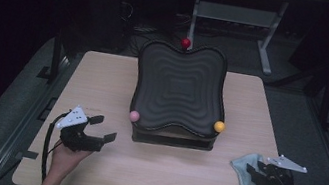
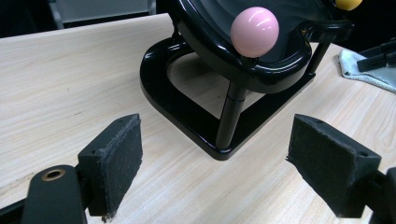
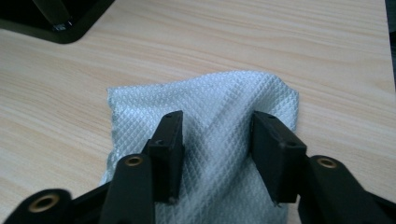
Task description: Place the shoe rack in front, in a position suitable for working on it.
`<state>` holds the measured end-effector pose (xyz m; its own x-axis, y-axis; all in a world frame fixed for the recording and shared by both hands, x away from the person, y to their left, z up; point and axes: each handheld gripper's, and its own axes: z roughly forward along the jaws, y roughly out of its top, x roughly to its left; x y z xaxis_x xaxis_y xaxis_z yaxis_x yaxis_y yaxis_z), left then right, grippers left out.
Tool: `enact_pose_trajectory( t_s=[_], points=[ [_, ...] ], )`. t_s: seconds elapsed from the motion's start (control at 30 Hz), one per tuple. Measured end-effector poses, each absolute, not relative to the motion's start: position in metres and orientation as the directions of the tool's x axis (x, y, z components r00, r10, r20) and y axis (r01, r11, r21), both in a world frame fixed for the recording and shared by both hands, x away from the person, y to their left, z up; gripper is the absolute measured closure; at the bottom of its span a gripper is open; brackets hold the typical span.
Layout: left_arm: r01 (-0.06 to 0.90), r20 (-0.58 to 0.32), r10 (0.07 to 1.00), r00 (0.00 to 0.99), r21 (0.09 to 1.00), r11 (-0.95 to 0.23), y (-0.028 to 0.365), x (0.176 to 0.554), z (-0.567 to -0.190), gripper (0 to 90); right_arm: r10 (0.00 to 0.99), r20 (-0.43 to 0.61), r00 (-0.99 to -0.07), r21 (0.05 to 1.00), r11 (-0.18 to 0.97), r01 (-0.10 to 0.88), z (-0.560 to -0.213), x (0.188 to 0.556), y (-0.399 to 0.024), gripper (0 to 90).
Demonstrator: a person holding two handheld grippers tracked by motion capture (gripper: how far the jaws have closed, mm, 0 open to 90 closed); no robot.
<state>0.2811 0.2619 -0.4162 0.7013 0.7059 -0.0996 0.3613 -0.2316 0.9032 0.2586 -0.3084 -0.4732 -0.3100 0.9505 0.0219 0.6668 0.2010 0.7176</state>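
A black tray (image 1: 179,85) with a wavy ribbed face stands tilted on a black stand (image 2: 187,116) in the middle of the wooden table (image 1: 104,77). A pink ball (image 1: 134,116) (image 2: 254,25) and an orange ball (image 1: 219,126) (image 2: 348,3) sit at its near corners, and a red ball (image 1: 186,42) at its far edge. My left gripper (image 1: 105,128) (image 2: 215,128) is open just above the table, pointing at the stand's near left corner. A pale blue cloth (image 1: 242,161) (image 3: 140,102) lies at the near right. My right gripper (image 1: 252,170) (image 3: 217,116) is low over the cloth, jaws apart, a raised fold between them.
The table's near edge runs just behind both hands, and its right edge is close to the right gripper. Bare wood lies between the two grippers in front of the stand. Beyond the table are dark floor and a grey metal frame (image 1: 267,44).
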Motion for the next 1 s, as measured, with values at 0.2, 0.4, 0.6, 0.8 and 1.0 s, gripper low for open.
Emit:
enact_pose_trajectory(
  t_s=[0.2, 0.4, 0.6, 0.8, 1.0],
  points=[
    [0.358, -0.094, 0.704, 0.704, 0.903, -0.238, 0.26, 0.28, -0.416, 17.2, 0.948, -0.016, -0.319, 0.7, 0.238, 0.673, -0.472, 0.259, -0.302, 48.6],
    [0.352, -0.092, 0.703, 0.705, 0.906, -0.234, 0.259, 0.279, -0.415, 17.3, 0.959, -0.024, -0.284, 0.693, 0.22, 0.686, -0.471, 0.259, -0.3, 61.4],
    [0.347, -0.091, 0.701, 0.707, 0.909, -0.232, 0.259, 0.279, -0.415, 17.3, 0.961, -0.061, -0.271, 0.693, 0.237, 0.681, -0.47, 0.261, -0.294, 77.1],
    [0.341, -0.091, 0.697, 0.711, 0.912, -0.228, 0.258, 0.279, -0.413, 17.8, 0.97, -0.057, -0.236, 0.709, 0.206, 0.674, -0.472, 0.26, -0.292, 80.9],
    [0.338, -0.095, 0.692, 0.716, 0.914, -0.224, 0.258, 0.279, -0.413, 21.4, 0.974, 0.012, -0.226, 0.746, 0.142, 0.651, -0.467, 0.257, -0.293, 81.8]
  ],
)
